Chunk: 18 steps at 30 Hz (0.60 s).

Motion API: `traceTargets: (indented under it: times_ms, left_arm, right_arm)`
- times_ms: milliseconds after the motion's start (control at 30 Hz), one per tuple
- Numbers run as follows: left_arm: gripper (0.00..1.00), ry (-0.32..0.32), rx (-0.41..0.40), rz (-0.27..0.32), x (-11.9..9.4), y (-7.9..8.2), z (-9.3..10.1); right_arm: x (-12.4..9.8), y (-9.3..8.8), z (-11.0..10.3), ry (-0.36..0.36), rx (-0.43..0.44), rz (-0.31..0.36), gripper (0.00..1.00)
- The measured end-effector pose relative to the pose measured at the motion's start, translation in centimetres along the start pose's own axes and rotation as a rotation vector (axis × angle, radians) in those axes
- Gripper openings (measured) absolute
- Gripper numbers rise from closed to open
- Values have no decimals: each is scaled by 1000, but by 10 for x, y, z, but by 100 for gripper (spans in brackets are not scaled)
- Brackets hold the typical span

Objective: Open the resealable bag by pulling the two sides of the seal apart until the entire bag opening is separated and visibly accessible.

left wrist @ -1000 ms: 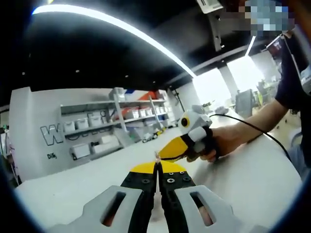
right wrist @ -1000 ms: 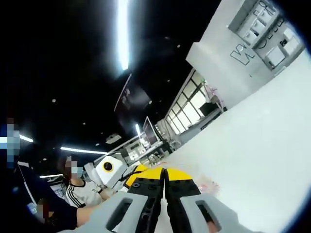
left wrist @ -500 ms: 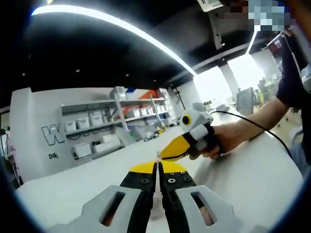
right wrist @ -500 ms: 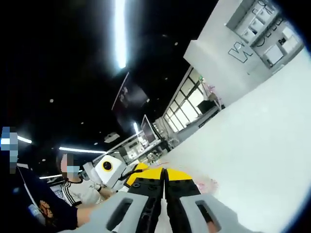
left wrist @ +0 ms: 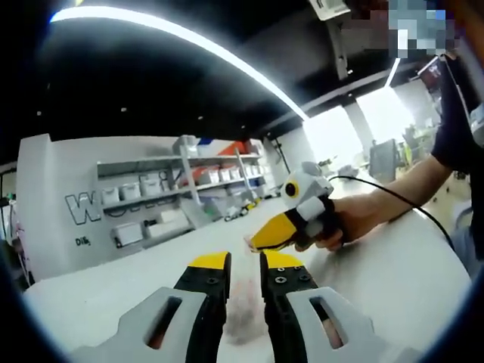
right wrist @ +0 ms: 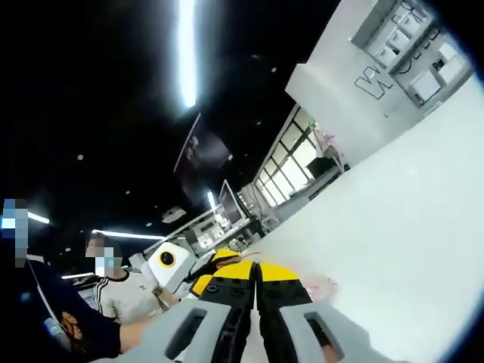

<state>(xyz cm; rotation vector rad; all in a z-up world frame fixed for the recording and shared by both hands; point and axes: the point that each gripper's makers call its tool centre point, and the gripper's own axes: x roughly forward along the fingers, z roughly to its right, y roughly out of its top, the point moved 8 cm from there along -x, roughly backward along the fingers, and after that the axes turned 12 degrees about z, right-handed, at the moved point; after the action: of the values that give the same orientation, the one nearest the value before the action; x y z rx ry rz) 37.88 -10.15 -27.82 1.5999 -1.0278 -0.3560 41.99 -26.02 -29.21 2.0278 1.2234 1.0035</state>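
Left gripper let go, right one clamped on the bag's edge.

Left gripper view: the left gripper [left wrist: 243,266] stands with jaws apart above the white table [left wrist: 393,280]; the clear bag [left wrist: 243,318] shows faintly between and below them. The right gripper [left wrist: 257,240], in a hand [left wrist: 344,223], pinches the bag's edge.
Right gripper view: the right gripper [right wrist: 255,268] has jaws pressed together; the bag [right wrist: 321,287] lies just past them, the left gripper [right wrist: 203,278] just beside.

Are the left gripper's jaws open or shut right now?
Open. In the left gripper view, the left gripper shows a clear gap between its two yellow-tipped jaws, with the white table visible through it.
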Motion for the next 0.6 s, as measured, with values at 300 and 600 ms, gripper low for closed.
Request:
traceTargets:
  times_ms: [300,600]
  left_arm:
    - [15,-5,-8,15,0,2,1]
    - [13,-9,-41,54,-1,8,0]
  right_arm:
    - [0,0,0,0,-6,-1,0]
    - [1,0,1,0,-26,-7,0]
